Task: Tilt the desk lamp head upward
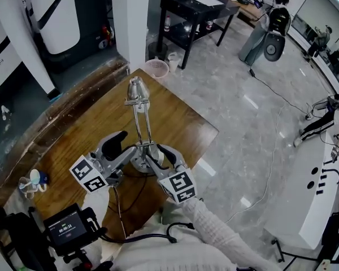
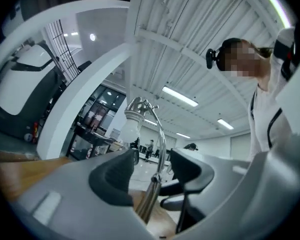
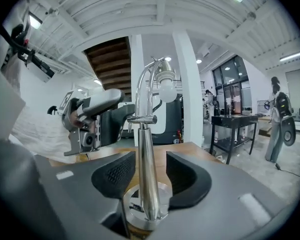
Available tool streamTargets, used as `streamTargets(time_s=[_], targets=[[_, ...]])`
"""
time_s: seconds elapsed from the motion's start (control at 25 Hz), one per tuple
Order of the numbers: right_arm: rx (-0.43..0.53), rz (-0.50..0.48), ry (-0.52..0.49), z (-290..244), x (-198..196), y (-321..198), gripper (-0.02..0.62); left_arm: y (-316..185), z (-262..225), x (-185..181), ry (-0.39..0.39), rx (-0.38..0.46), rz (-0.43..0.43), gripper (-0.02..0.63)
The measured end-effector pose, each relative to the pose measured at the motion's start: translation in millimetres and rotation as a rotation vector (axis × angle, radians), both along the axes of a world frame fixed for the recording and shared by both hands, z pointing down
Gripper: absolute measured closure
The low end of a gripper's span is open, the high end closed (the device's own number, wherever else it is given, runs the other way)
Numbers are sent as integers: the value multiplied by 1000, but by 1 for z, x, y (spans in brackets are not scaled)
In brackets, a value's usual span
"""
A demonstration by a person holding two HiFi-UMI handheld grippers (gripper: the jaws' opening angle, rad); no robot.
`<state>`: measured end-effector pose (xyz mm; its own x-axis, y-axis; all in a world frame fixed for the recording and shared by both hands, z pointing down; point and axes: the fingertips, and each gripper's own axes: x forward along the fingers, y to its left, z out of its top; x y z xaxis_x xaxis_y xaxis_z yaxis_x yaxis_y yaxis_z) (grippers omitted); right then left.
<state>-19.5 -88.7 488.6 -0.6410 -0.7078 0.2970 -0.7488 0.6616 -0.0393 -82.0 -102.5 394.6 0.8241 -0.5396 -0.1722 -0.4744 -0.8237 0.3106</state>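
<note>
The desk lamp (image 3: 142, 149) is stood on the wooden bench (image 1: 183, 126), with its round base (image 3: 146, 215) flat on the wood. The lamp head (image 1: 137, 88) is carried at the top of the curved neck, and the bulb (image 3: 167, 90) is hung below the socket. The head is therefore judged not yet tilted upward.

The left gripper (image 2: 151, 160) is held with its jaws apart around the lower stem (image 2: 149, 197). A gap is seen beside each pad, so nothing is clamped. The right gripper (image 3: 150, 159) is placed at the same stem from the opposite side, just above the base. Its jaws are likewise apart, and no pad is pressed on the metal.

The step in hand is judged to be the bracing of the lamp before the head is reached.

- One gripper is best closed squarely on the thick lower stem, with both pads seated on the chrome, so that the base is kept from sliding or lifting.
- The other gripper is best raised to the metal socket or the neck just behind it, never to the bulb, which could crack or unscrew.
- The head is then best swung upward slowly about its own joint, with the push kept in line with the hinge so that the stem is not twisted.
- Because polished metal is likely to slip, a firm grip and a small first movement are advised.
- The lamp should be watched for tipping throughout.
</note>
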Motion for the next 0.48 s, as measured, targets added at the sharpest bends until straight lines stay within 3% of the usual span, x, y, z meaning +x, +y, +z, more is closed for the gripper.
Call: streamTargets(time_s=[0.12,0.24,0.32,0.48], targets=[[30,44,0,-1,15,7,437,13,21,2,-69,-18,-106,405],[64,95,-21,1,27,10,527,21,53,11,-131,-65,-181,484],[78,111,-42,0,33,16,585,31,69,17,-117,-115,-205,585],[77,97,-90,-13,39,57,597,78,74,29,-59,-208,-254,598]])
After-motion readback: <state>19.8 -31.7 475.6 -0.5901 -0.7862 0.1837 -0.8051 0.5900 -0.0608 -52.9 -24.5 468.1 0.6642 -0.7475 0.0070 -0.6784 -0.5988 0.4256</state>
